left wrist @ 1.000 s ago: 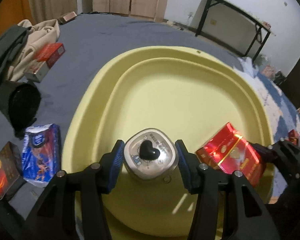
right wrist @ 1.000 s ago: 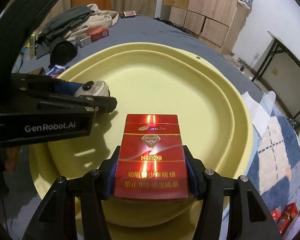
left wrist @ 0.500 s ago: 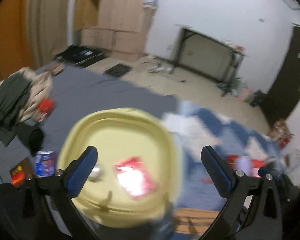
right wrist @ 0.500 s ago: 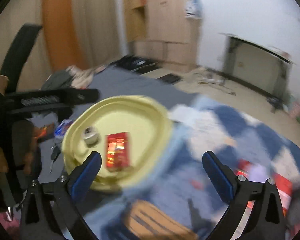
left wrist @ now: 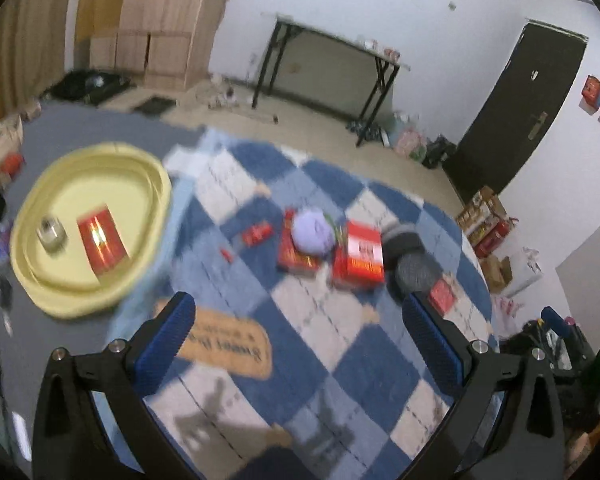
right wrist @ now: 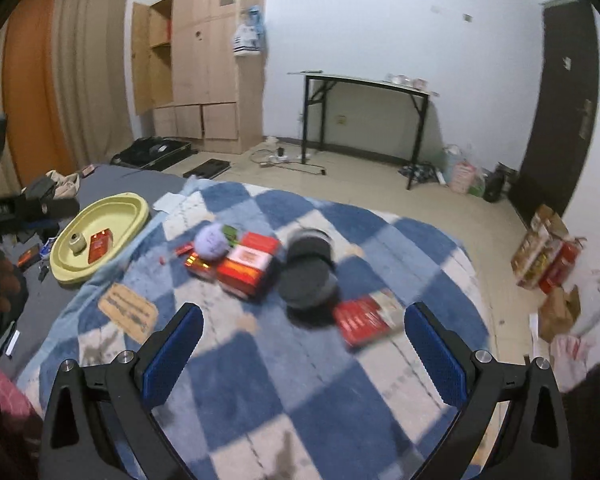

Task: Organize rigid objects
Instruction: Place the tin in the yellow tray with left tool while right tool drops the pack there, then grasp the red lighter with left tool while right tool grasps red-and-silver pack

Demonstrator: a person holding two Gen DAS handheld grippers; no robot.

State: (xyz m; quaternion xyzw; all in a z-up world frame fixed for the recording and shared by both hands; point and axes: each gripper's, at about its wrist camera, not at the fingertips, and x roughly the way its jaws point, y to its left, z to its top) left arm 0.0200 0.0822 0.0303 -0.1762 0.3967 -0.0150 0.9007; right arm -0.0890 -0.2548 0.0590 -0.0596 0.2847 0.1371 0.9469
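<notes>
A yellow tray (left wrist: 156,184) (right wrist: 138,210) lies on the grey cover at the left. In it rest a small silver tin (left wrist: 51,234) (right wrist: 77,243) and a red cigarette pack (left wrist: 103,240) (right wrist: 100,249). On the blue checked blanket (left wrist: 340,368) lie red boxes (left wrist: 362,254) (right wrist: 249,266), a lilac ball (left wrist: 314,232) (right wrist: 211,242), a dark round case (right wrist: 308,280) and a flat red pack (right wrist: 362,320). My left gripper (left wrist: 300,344) is open and empty over the blanket. My right gripper (right wrist: 302,354) is open and empty too, nearer the flat red pack.
A tan label patch (left wrist: 224,344) (right wrist: 128,312) is on the blanket's near part. Clothes and small packs (right wrist: 40,256) crowd the grey cover left of the tray. Beyond the bed are a black-legged table (right wrist: 364,84), a wardrobe (right wrist: 204,64) and boxes (right wrist: 548,256) by the door.
Both grippers let go of their loads, the tin and the red pack, which now lie in the tray. Both opened wide, rose and swung right, over the checked blanket.
</notes>
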